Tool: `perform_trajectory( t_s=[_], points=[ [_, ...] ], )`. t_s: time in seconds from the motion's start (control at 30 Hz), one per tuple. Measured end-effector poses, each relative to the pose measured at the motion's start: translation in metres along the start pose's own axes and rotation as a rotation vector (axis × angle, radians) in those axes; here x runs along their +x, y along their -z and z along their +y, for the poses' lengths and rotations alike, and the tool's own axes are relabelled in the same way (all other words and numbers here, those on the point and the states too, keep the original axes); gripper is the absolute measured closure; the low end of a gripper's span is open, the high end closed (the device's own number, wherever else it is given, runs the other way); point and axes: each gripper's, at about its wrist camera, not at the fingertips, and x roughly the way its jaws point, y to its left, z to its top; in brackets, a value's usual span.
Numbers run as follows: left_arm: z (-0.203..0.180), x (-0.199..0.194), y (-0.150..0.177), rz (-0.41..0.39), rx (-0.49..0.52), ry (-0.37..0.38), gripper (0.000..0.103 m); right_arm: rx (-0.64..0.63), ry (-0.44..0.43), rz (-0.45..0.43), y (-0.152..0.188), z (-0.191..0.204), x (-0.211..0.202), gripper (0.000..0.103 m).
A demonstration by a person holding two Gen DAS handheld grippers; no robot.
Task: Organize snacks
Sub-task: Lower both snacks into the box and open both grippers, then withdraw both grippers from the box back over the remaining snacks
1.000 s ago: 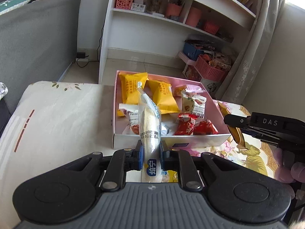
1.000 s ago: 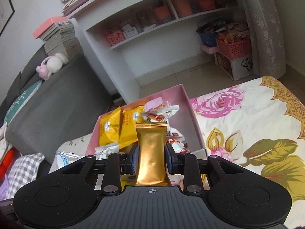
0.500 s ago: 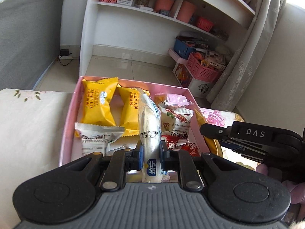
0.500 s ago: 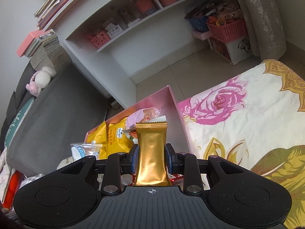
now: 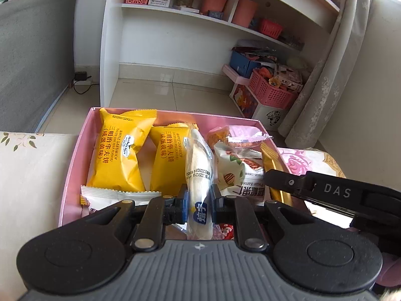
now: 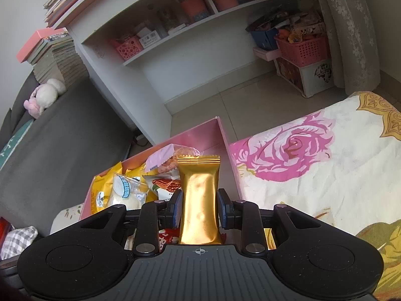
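Left gripper [image 5: 199, 202] had its jaws pinching the clear-wrapped white bun [image 5: 199, 175] mid-length, over the near edge of the pink box [image 5: 75, 155]. Right gripper [image 6: 200, 207] jaws pinched the gold packet [image 6: 200, 200] by its sides, over the box's right wall. Both looked light; slick film, soft bun probably crushable, so I'd grip the middle gently. Box sat on the floral bedspread [image 6: 325, 175].

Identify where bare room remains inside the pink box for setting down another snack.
Bare floor shows in the pink cardboard box at its far corner, between the far wall and the pink-wrapped snack. Another strip lies beside the left wall, next to the yellow waffle packet. The middle and near end are crowded.
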Motion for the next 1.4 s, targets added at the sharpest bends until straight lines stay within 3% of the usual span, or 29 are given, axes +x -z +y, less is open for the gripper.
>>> perform_trajectory(
  t_s=[0.2,0.3,0.37,0.4,0.53,0.77,1.03,1.27,1.4],
  points=[
    [0.002,-0.002,0.003,-0.016,0.012,0.014,0.086,-0.024,0.012,-0.012,0.001,0.003,-0.001,0.07],
    [0.003,-0.008,0.003,-0.031,0.002,0.011,0.075,-0.014,-0.01,-0.005,-0.001,0.003,-0.004,0.069],
    [0.004,-0.013,0.003,-0.045,0.003,0.016,0.065,0.003,-0.03,-0.005,-0.002,0.003,-0.006,0.052],
    [0.005,-0.015,0.003,-0.049,0.003,0.02,0.063,0.005,-0.035,-0.007,-0.003,0.003,-0.008,0.049],
    [0.005,-0.021,0.003,-0.055,0.009,0.016,0.048,0.0,-0.035,-0.009,-0.005,0.006,-0.015,0.044],
    [0.002,-0.036,0.007,-0.043,0.03,0.022,0.034,-0.006,-0.024,-0.014,-0.004,0.011,-0.032,0.027],
    [-0.001,-0.058,0.018,-0.03,0.085,-0.023,0.021,-0.019,0.0,-0.003,0.0,0.017,-0.058,0.013],
    [0.006,-0.081,0.032,-0.019,0.092,-0.053,0.006,-0.051,0.041,0.014,0.009,0.021,-0.081,0.01],
    [0.009,-0.093,0.043,-0.003,0.1,-0.079,0.004,-0.084,0.061,0.027,0.019,0.025,-0.093,0.007]
  ],
)
